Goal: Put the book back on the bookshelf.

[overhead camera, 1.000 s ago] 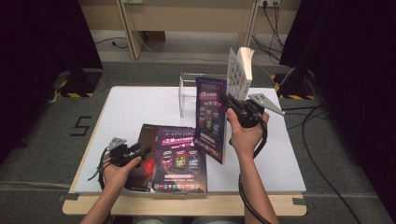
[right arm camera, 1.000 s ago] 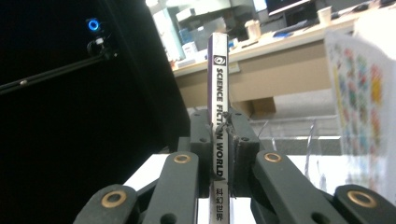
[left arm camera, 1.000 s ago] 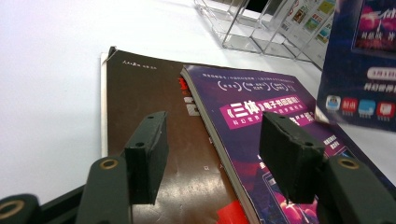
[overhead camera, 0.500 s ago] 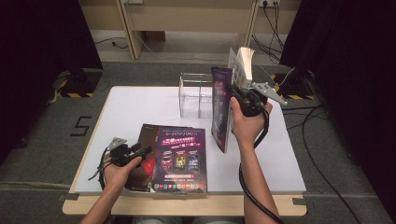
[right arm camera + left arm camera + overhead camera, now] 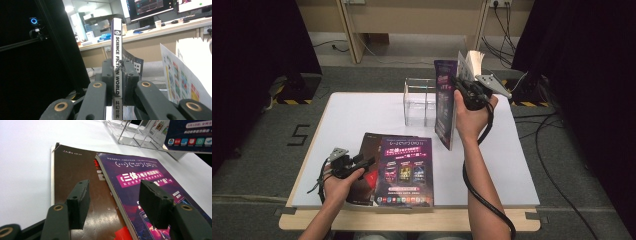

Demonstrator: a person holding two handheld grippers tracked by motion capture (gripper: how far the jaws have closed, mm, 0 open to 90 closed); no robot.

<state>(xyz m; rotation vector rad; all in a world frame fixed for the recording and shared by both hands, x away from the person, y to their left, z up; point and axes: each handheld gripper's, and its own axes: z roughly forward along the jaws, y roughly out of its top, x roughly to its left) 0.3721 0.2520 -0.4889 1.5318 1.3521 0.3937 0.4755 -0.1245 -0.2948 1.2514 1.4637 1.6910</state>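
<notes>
1. Your right gripper (image 5: pixel 462 86) is clamped on the spine of a purple magazine (image 5: pixel 444 102). In the right gripper view the two jaws press on either side of the spine (image 5: pixel 117 72), which reads "SCIENCE FICTION WORLD".
2. You hold that magazine upright and clear of the white table (image 5: pixel 362 117). It hangs over the table's far right part, just right of the clear acrylic stand (image 5: pixel 419 100). Its lower edge sits above the tabletop, with no contact that I can see.
3. Some of its pages fan loose on the far side of the gripper; they show as pale sheets (image 5: pixel 185 75) at the right of the right gripper view.
4. Your left gripper (image 5: pixel 362 164) rests low at the near left of the table. Its jaws stand wide apart and grip nothing.
5. In the left gripper view, those jaws straddle the left edge of a second purple magazine (image 5: pixel 147 182). This one lies flat, partly on top of a dark brown book (image 5: pixel 75 170). Whether the pads (image 5: pixel 80 202) touch either cover I cannot tell.
6. The flat stack lies at the near edge of the table, well apart from the raised magazine. The acrylic stand stands between the two, toward the far side.
</notes>
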